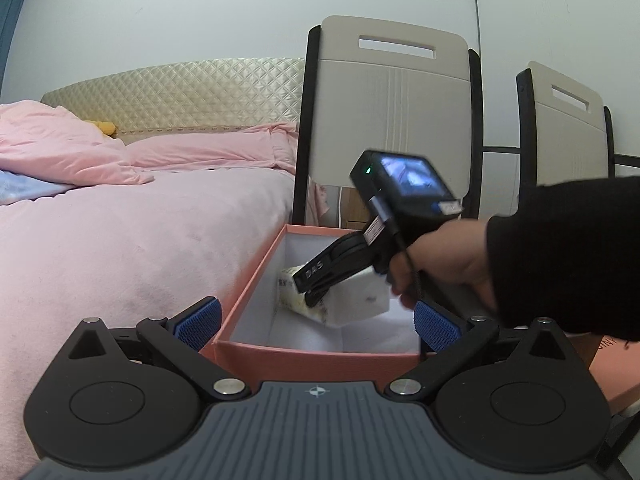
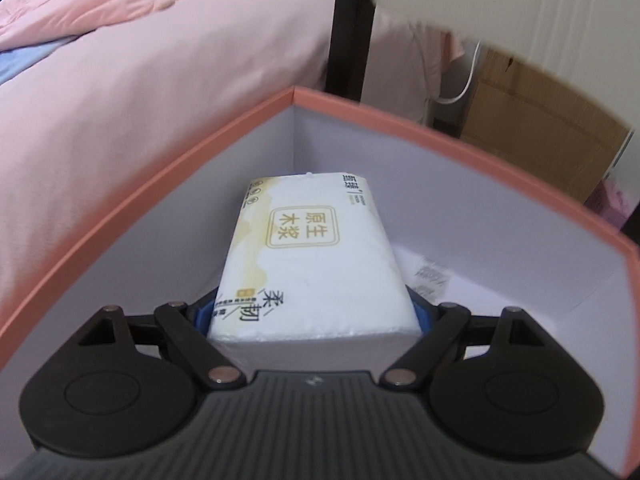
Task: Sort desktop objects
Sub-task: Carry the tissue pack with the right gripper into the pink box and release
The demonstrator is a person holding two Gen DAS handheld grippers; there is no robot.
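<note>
A pink box (image 1: 248, 280) with a white inside stands open in front of me. My right gripper (image 1: 310, 290) reaches into it from the right, shut on a white tissue pack (image 1: 352, 298) with yellow print, held tilted inside the box. In the right wrist view the tissue pack (image 2: 312, 256) sits between the blue pads of my right gripper (image 2: 314, 314), pointing at the box's far corner (image 2: 294, 98). My left gripper (image 1: 316, 322) is open and empty, its blue pads (image 1: 200, 318) straddling the box's near wall.
A bed with pink bedding (image 1: 120, 232) lies to the left of the box. Two beige chairs with black frames (image 1: 388, 120) stand behind it. A cardboard box (image 2: 540, 136) stands on the floor beyond. A pink lid or surface (image 1: 612, 368) lies at the right.
</note>
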